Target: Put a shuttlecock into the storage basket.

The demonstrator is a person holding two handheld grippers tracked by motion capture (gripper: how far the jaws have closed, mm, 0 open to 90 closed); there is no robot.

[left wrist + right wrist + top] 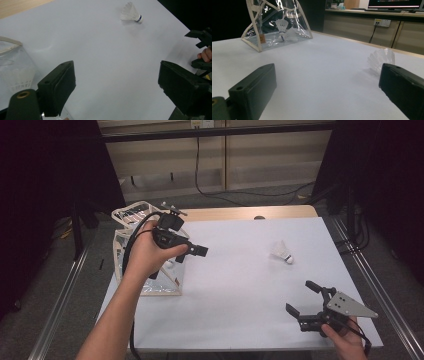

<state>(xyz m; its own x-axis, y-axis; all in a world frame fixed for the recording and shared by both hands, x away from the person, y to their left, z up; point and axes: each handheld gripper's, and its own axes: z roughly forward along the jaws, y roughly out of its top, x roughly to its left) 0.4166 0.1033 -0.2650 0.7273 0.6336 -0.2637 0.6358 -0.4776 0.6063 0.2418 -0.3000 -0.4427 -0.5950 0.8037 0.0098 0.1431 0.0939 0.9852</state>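
Observation:
A white shuttlecock lies on its side on the white table top, right of the middle. At the table's left stands a clear plastic bag with a beige frame, and shuttlecocks lie inside it. My left gripper hangs over the bag's right side, pointing right, open with nothing between its jaws. Near the front right corner my right gripper is open and empty, aimed toward the bag, with the loose shuttlecock just beyond its right jaw.
The white table top ends in a wooden strip at the far edge. Metal rails run along both sides of the table. Cables lie on the floor behind.

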